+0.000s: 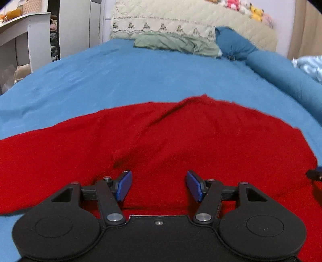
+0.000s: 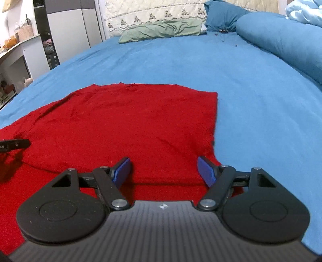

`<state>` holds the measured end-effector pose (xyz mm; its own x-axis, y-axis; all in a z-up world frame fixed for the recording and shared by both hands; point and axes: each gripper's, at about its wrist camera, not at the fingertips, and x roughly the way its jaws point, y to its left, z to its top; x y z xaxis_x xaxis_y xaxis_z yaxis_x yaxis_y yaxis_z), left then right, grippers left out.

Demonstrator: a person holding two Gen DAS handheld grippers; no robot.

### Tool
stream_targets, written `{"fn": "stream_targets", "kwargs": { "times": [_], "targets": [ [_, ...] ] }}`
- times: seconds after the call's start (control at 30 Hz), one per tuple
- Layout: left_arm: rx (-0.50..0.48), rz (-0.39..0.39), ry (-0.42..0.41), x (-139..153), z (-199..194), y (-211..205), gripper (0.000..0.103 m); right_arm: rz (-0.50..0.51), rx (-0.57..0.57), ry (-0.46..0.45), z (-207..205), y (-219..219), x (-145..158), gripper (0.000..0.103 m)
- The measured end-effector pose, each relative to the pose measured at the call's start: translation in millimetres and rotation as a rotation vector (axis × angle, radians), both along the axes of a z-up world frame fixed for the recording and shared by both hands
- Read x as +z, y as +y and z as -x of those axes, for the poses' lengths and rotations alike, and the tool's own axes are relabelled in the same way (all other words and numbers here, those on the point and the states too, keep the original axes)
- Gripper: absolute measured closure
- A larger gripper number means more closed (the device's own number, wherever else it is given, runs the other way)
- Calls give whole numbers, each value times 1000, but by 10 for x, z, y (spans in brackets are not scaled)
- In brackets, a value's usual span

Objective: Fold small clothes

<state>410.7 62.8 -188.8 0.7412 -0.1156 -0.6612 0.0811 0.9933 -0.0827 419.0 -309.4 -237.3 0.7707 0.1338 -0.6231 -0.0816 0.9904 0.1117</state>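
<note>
Red shirt (image 1: pixel 181 137) lies spread on the near part of a blue bed (image 1: pixel 124 76), soft, light and floppy, best pinched at its near edge; left claw (image 1: pixel 159 186) and right claw (image 2: pixel 164 171) both gape empty above it.

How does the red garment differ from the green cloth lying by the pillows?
The red knit garment lies spread fairly flat near both hand-held grippers; the pale green cloth sits crumpled at the far end against the quilted cream headboard. The red garment takes up much of the near view, while the green cloth looks small and bunched into folds. Both rest on the blue bedsheet, and no gripper touches either.
</note>
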Motion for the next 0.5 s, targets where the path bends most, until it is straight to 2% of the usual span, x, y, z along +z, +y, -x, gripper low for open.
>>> {"fn": "stream_targets", "kwargs": {
  "times": [0.1, 0.17, 0.27, 0.37, 0.5],
  "targets": [
    [5, 1, 20, 109, 88, 0, 38, 13, -1, 11, 59, -38, 9, 14],
    [-14, -14, -14, 225, 74, -4, 36, 0, -6, 21, 55, -55, 54, 14],
    [7, -41, -49, 308, -129, 58, 33, -10, -8, 3, 91, -48, 149, 12],
    [39, -47, -4, 176, -394, 164, 34, -18, -5, -12, 117, -61, 191, 12],
    [116, -141, -23, 5, -552, 270, 34, -26, -5, 2, 89, -81, 144, 12]
  ]
}}
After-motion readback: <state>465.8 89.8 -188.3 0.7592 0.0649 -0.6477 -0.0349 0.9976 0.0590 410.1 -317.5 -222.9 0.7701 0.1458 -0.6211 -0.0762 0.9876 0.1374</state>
